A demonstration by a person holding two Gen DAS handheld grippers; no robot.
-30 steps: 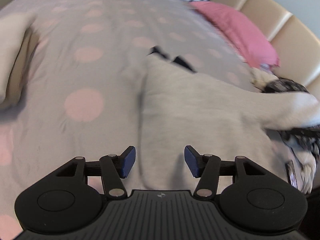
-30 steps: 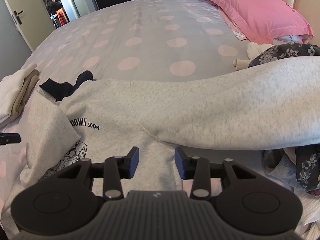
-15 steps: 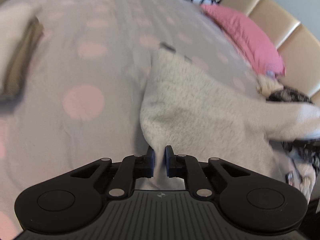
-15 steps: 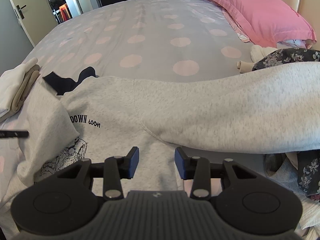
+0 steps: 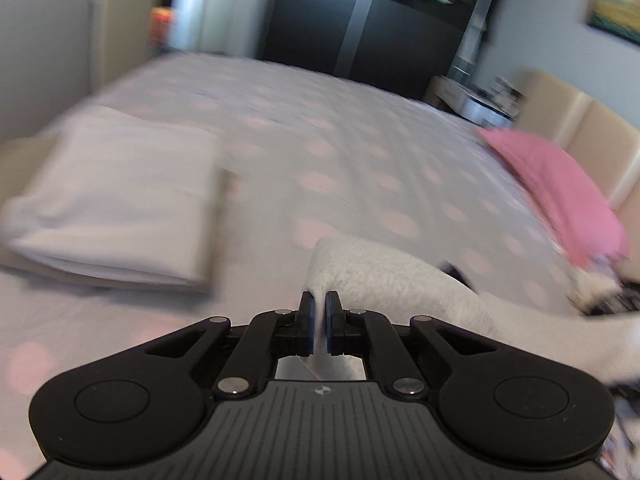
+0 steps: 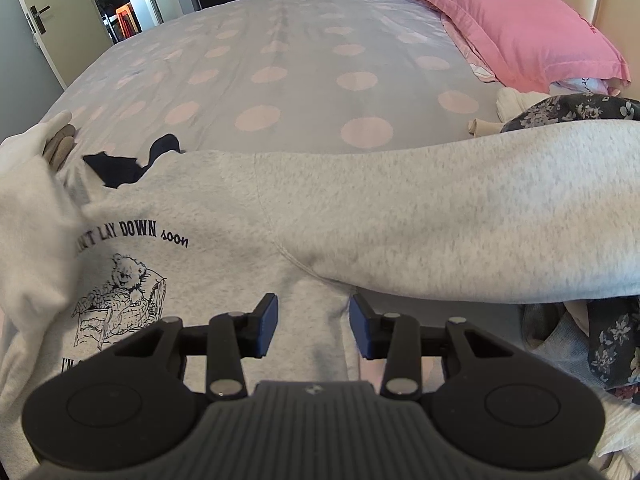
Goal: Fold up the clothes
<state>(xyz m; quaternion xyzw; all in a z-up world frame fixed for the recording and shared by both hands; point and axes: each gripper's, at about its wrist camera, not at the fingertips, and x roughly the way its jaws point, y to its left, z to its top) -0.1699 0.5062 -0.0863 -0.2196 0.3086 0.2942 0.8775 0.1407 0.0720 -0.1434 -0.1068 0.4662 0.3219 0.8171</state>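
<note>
Grey sweatshirt point(image 5: 400, 280) pinched in left gripper point(image 5: 319, 312), spread under parted right gripper point(image 6: 313, 322)

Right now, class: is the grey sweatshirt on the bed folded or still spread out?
Spread out: the grey sweatshirt lies with its printed front showing and one sleeve stretched sideways.

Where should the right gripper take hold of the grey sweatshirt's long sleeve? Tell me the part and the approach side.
Grip the sleeve partway along its lower folded edge, right of the armpit seam. The right gripper hangs open just below it, so it could come in from the near side. The sleeve lies flat, stretched toward the floral clothes pile, so that near edge looks the easiest to pinch.
</note>
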